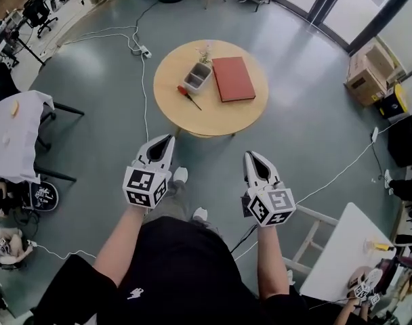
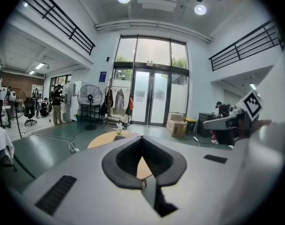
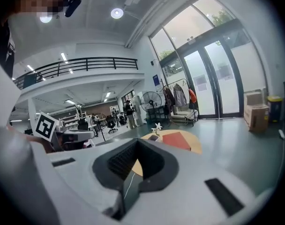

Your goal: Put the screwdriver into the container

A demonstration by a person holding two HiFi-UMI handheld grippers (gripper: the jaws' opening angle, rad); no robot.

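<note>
A screwdriver with a red handle lies on the round wooden table, just in front of a small grey container. A red book lies to the right of the container. Both grippers hang over the floor, well short of the table and pointing at it. My left gripper is shut with nothing in it, its jaws meeting in a point. My right gripper also looks shut and empty. The right gripper view shows the table with the book far ahead.
A white cable and power strip run over the grey floor left of the table. A white-covered table stands at the left, another white table at the lower right. Cardboard boxes sit at the far right.
</note>
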